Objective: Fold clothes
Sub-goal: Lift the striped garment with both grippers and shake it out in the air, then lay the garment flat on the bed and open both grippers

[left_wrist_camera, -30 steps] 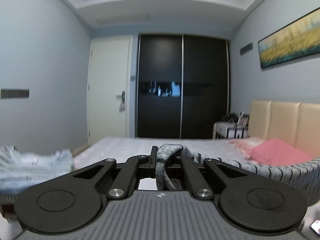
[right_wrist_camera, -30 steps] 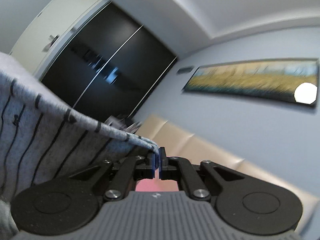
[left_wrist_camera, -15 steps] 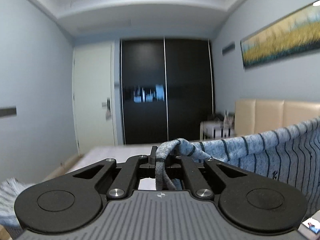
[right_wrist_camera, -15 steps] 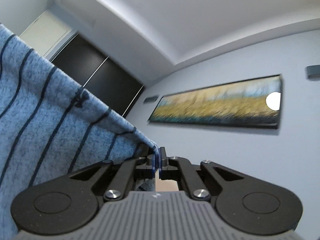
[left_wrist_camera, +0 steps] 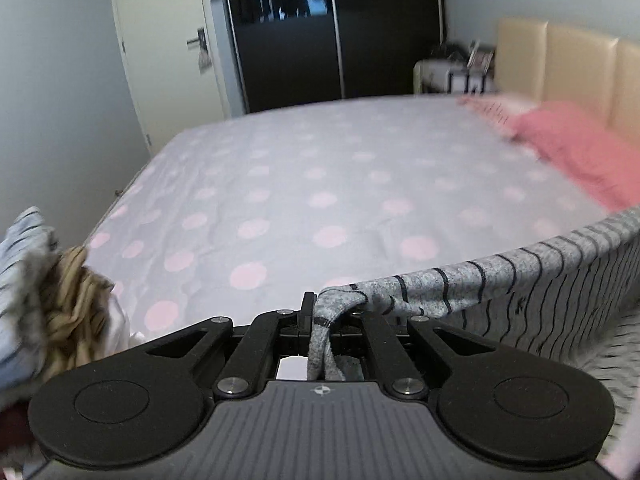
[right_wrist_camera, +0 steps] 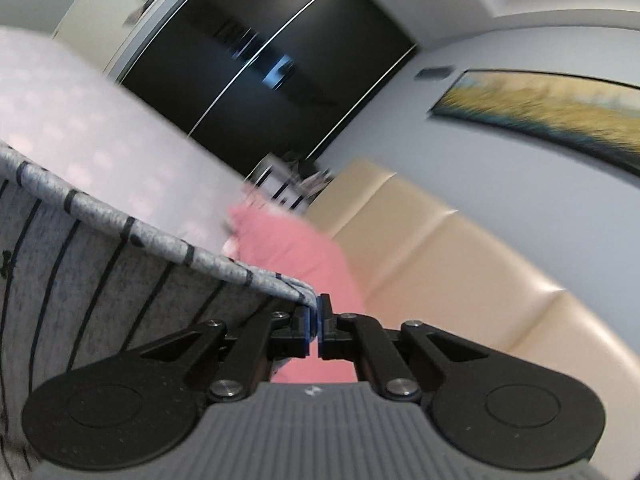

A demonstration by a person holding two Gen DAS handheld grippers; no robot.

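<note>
A grey garment with thin dark stripes hangs stretched between my two grippers above the bed. My left gripper is shut on one bunched corner of it; the cloth runs off to the right. My right gripper is shut on the other corner, and the striped garment stretches away to the left in that view. The lower part of the garment is out of view.
The bed has a pale sheet with pink dots. A pink pillow lies by the beige headboard. A heap of other clothes sits at the left. A dark wardrobe and a white door stand behind.
Both grippers have tipped downward with the striped garment still held. The bed now fills the left wrist view, and the bed and pillow have come into the right wrist view.
</note>
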